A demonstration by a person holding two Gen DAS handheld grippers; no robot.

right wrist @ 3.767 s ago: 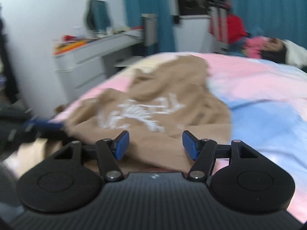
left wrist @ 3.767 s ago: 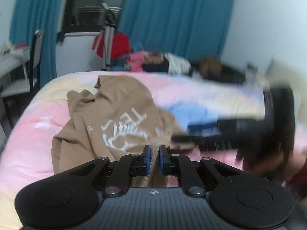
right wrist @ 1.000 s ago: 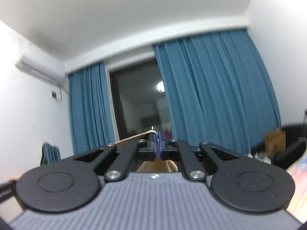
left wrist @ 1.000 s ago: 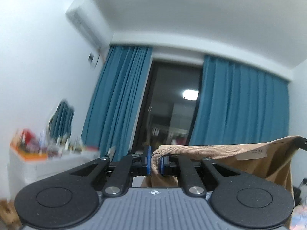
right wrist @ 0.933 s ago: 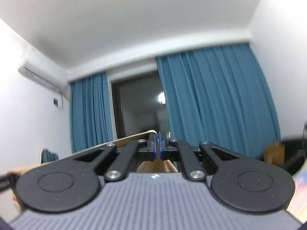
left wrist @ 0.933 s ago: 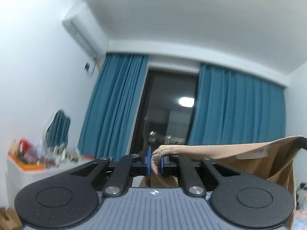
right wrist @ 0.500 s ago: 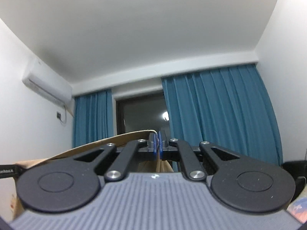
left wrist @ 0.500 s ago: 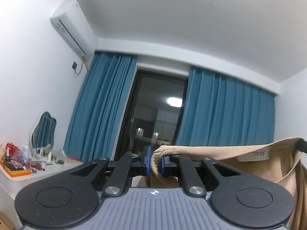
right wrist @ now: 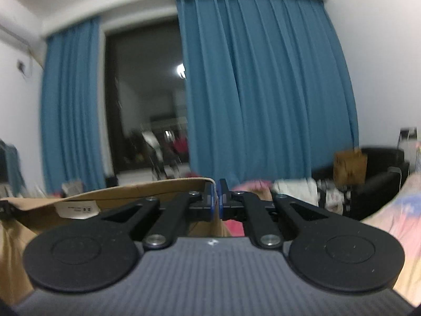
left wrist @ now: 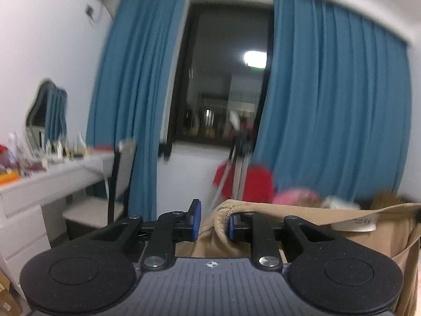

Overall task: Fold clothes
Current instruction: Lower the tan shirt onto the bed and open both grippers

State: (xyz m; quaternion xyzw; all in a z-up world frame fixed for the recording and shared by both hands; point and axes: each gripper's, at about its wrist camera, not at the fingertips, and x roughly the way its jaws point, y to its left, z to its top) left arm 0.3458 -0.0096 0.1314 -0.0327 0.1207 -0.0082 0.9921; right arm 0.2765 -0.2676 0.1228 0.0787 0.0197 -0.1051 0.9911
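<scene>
Room: blue curtains (left wrist: pixel 329 105) flank a dark window (left wrist: pixel 223 79); white dresser (left wrist: pixel 39 197) at left.
Bed: pink-and-blue bedding (right wrist: pixel 400 210) at right edge.
Left claw (left wrist: pixel 212 221): just been opening, tan shirt (left wrist: pixel 355 234) hem loose between.
Right claw (right wrist: pixel 217 202): pinching the shirt's edge.

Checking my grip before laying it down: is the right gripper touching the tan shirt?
Touching. The right wrist view shows the right gripper, blue pads pinched shut on the stitched edge of the tan shirt, no gap.

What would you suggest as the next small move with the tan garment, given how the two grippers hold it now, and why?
Probably open the left gripper fully and draw it back. Its jaws have just been opening, and the tan garment edge sits loosely between them, against one pad only. The right gripper is shut on the other end, so it likely releases next.
</scene>
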